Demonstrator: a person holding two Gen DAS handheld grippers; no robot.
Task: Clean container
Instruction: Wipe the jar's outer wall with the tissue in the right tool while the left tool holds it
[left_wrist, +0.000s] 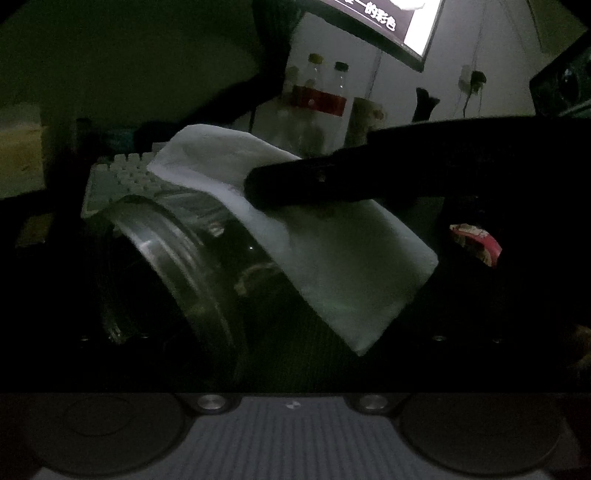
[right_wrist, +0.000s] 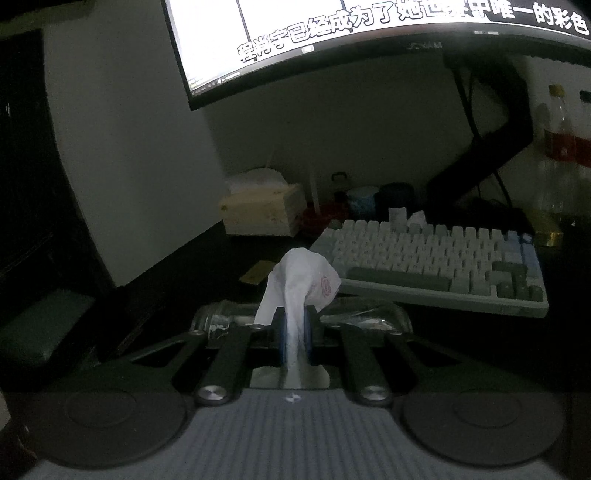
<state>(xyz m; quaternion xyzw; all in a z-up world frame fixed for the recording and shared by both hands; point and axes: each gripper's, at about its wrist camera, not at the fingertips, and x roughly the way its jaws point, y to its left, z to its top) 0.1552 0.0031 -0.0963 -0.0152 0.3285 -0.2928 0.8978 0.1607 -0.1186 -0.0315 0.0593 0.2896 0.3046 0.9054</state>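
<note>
tissue (right_wrist: 295, 295) is clamped between the blue pads of the right gripper (right_wrist: 294, 334), its loose white end bunched up past the tips. glass jar (left_wrist: 177, 258) lies on its side on the dark desk just under and ahead of that gripper, long axis running across the right wrist view, ribbed mouth toward its left. in the left wrist view the tissue drapes over the jar's shoulder, right gripper pressing from the right. left gripper's fingers don't show, so i cannot tell its state. jar looks smooth, hard, clear; tissue soft, thin, creased. keyboard (right_wrist: 436, 258) sits just behind.
</note>
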